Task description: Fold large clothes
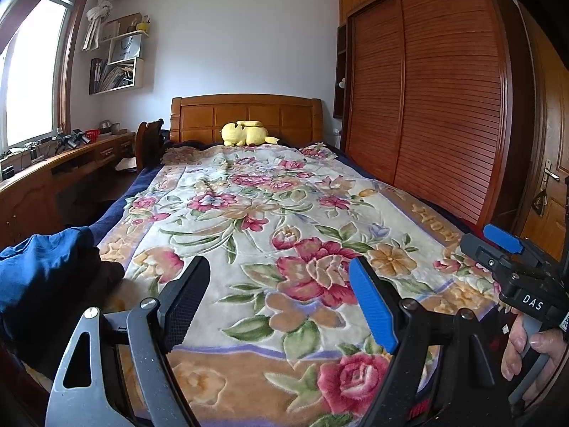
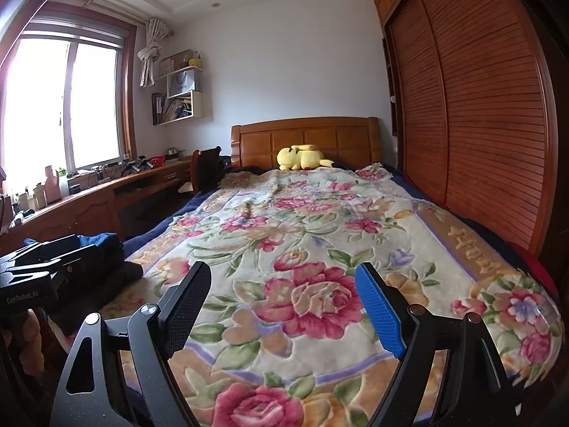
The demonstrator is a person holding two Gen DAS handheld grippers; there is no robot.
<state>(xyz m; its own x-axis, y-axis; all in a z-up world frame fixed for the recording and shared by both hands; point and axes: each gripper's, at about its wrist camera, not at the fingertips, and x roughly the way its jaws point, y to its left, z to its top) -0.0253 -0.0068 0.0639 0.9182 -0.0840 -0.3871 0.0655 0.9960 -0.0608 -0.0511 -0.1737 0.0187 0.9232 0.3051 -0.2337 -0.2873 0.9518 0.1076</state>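
Note:
A pile of clothes [image 1: 46, 270], a blue garment over a dark brown one, lies on the near left edge of the bed [image 1: 284, 213]. In the right wrist view the pile [image 2: 106, 252] sits just behind my left gripper. My left gripper [image 1: 281, 302] hovers open over the floral blanket with nothing between its fingers, and the pile is to its left. My right gripper [image 2: 284, 309] is also open and empty above the blanket. Each gripper shows in the other's view: the right gripper [image 1: 494, 245] at the right edge, held by a hand [image 1: 526, 345], and the left gripper [image 2: 49, 259] at the left edge.
A flowered blanket [image 2: 313, 249] covers the bed. A yellow plush toy [image 2: 302, 158] lies by the wooden headboard [image 2: 306, 135]. A slatted wardrobe [image 2: 480, 124] runs along the right side. A cluttered desk [image 2: 89, 192] and a chair [image 2: 206, 167] stand under the window on the left.

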